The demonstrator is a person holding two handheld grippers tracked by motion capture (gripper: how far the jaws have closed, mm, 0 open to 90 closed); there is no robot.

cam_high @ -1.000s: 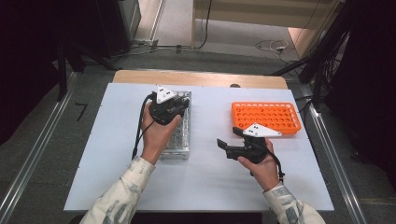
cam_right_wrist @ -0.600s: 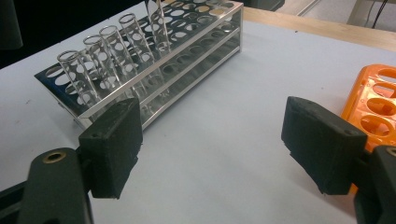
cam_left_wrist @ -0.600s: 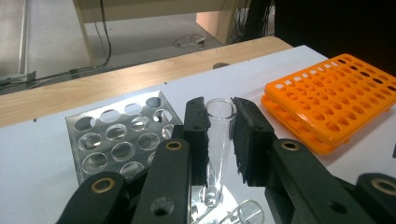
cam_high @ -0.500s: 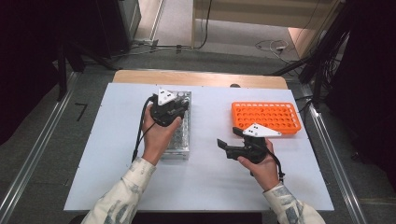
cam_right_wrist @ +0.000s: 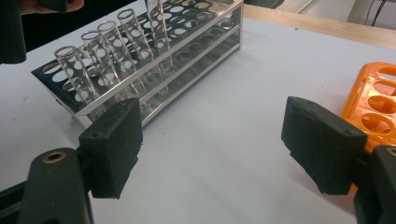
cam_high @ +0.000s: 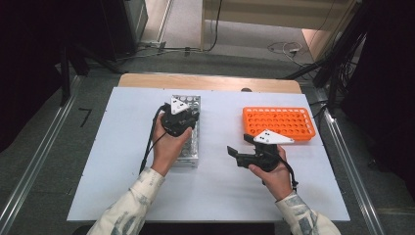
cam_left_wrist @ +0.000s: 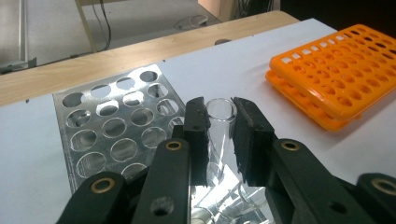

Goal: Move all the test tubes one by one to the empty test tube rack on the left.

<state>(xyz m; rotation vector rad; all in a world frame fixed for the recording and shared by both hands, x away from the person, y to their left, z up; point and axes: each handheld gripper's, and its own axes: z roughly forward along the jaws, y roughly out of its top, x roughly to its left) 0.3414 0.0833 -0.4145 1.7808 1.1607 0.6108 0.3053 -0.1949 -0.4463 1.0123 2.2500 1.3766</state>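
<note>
Glass tubes (cam_right_wrist: 100,56) in metal rack (cam_right_wrist: 196,35) (upright)

Lighting: even and bright from overhead on the white table (cam_high: 122,196), with soft, short shadows beneath the hands; the floor and room margins in the high view fall to near black. Glare: mild sheen on the metal rack (cam_left_wrist: 93,135) and glints along the glass tubes (cam_right_wrist: 93,65). Focus: all views slightly soft and grainy; near jaws in both gripper views blurred, with mild stretching at frame edges.
</note>
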